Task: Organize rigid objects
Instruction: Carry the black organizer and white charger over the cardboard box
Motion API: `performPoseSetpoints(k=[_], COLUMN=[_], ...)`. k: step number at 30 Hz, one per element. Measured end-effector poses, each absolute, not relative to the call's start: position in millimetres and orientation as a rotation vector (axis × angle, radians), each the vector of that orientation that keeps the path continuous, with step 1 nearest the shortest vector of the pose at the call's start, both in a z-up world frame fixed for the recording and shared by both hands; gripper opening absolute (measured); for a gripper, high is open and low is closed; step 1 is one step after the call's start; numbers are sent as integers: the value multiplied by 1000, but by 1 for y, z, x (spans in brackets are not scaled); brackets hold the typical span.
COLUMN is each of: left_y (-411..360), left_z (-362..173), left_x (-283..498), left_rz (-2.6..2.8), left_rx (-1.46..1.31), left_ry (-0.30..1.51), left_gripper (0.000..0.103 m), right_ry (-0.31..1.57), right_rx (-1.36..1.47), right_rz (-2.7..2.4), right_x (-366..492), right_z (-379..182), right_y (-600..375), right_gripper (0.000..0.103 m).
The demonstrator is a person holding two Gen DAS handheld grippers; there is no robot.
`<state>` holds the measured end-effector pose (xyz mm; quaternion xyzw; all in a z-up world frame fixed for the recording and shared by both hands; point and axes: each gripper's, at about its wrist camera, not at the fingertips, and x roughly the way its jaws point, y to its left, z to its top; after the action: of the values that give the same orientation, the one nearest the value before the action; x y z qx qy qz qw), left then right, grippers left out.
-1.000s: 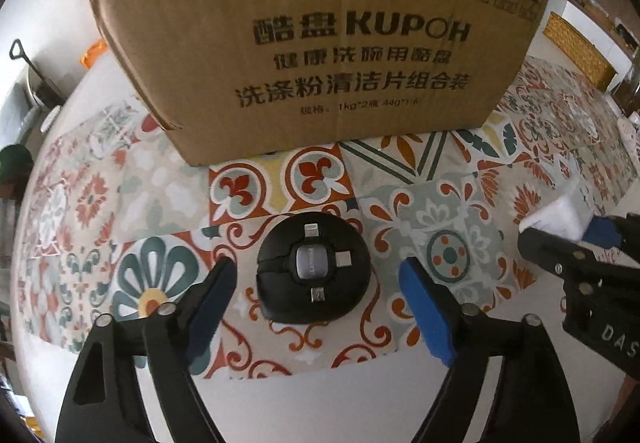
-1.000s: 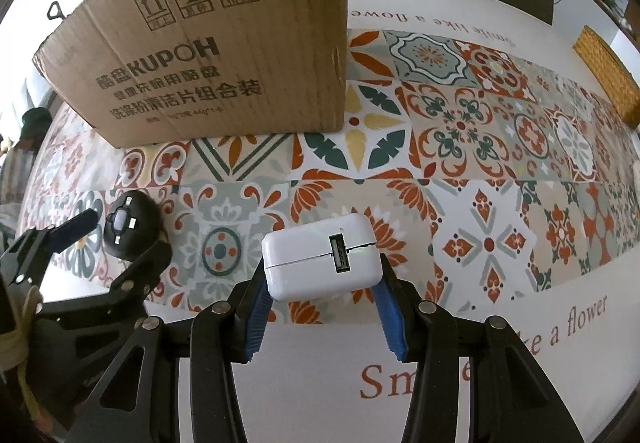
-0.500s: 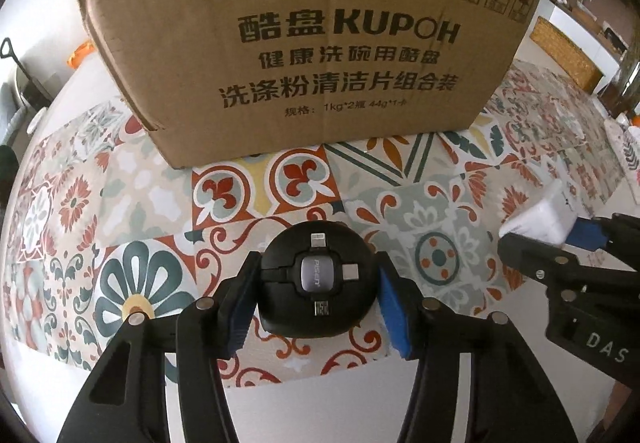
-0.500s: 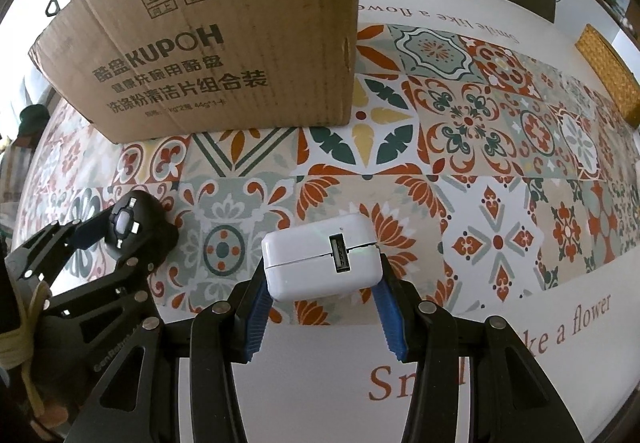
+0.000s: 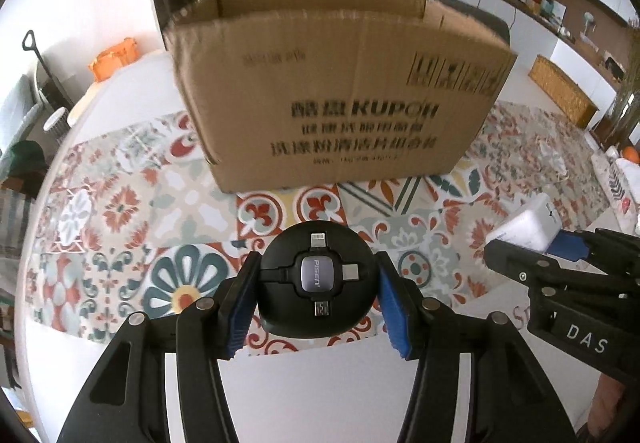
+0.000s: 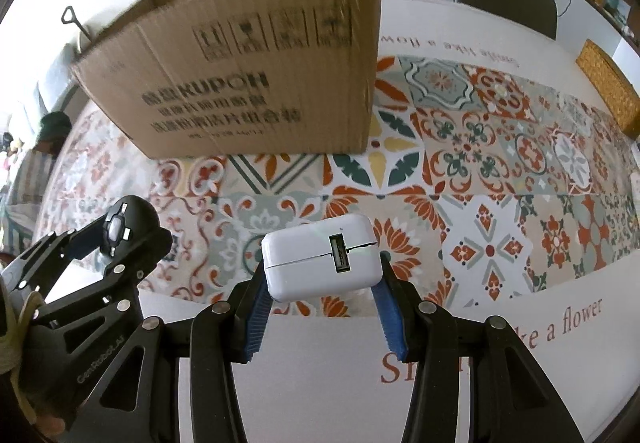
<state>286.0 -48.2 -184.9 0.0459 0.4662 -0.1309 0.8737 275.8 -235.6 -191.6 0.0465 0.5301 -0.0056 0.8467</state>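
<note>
- Behind the bench (image 6: 500, 43) we see dark shelving along the wall, a grey chair on the far side, and a woven basket (image 6: 608, 83) at the right end; a patterned tile cloth (image 6: 500, 171) covers most of the top.
- We hold two things at once, both off the cloth and short of the cardboard box (image 5: 340, 91), which stands open-topped in the middle of the cloth.
- Our left gripper (image 5: 316, 291) has its jaws closed onto the sides of the round black cable adapter (image 5: 318, 283), which fills the gap between the blue pads.
- Our right gripper (image 6: 322, 283) has its jaws pressed against the white USB charger (image 6: 322, 257), port facing the camera.
- We judge both pick-ups done and the placing left: neither item is over the box opening yet, and we take the box as the likely destination. What is inside it we cannot tell.
- Readable writing: "KUPOH" with Chinese lines beneath on the box, plus handling symbols near its top corner; the smaller print is blurred.
- "PISEN" shows on the adapter's grey centre cap.
- "DAS" shows on the right gripper seen from the left wrist, "GenRobot.AI" on the left gripper's arm.
- On the bench cover we read "a flower" and a partial "S", and upside-down script at the far edge.
</note>
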Motion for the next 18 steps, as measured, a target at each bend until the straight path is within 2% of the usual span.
performPoseSetpoints(k=[18], left_y=[-34], left_z=[-92], left_x=[259], left_rz=[-259], left_rx=[55], left_ry=[783], left_gripper=[55], right_ry=[923], right_rx=[104], right_rz=[28], right_x=[250], right_z=[-108], right_y=[-224], right_gripper=[48])
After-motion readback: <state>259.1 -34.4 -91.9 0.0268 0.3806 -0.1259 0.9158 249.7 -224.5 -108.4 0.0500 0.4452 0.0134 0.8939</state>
